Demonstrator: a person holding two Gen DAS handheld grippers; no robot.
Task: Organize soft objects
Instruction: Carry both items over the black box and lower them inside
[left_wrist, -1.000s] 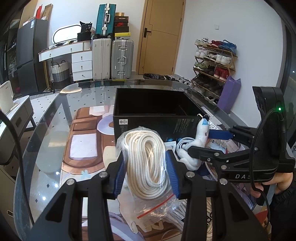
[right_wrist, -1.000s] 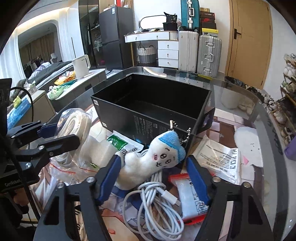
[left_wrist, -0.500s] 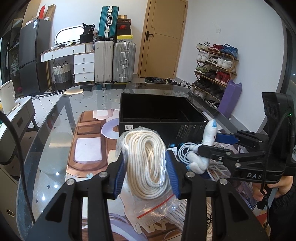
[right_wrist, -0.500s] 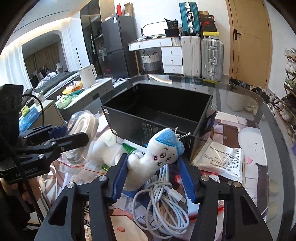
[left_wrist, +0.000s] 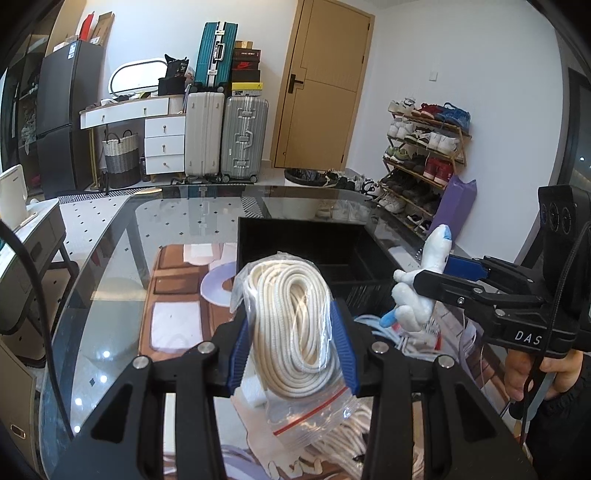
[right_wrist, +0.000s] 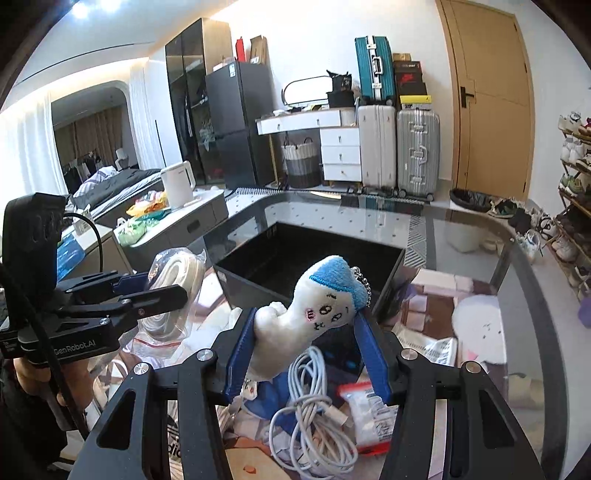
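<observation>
My left gripper (left_wrist: 291, 339) is shut on a clear zip bag of coiled white rope (left_wrist: 295, 317) and holds it above the glass table, in front of the open black box (left_wrist: 295, 229). My right gripper (right_wrist: 306, 339) is shut on a white plush toy with a blue cap (right_wrist: 306, 314) and a bead chain, lifted near the box's front wall (right_wrist: 258, 288). The plush also shows in the left wrist view (left_wrist: 421, 288), and the rope bag in the right wrist view (right_wrist: 173, 288).
Under the right gripper lie a white cable bundle (right_wrist: 310, 417), a small red-edged packet (right_wrist: 365, 410) and papers. More rope (left_wrist: 354, 443) lies under the left gripper. The glass table (left_wrist: 110, 295) stretches left and far. Suitcases and a shoe rack stand behind.
Both grippers have risen with their loads. The plush has come up off the cable pile and tilted more upright. The rope bag is higher, closer to the box's rim.
</observation>
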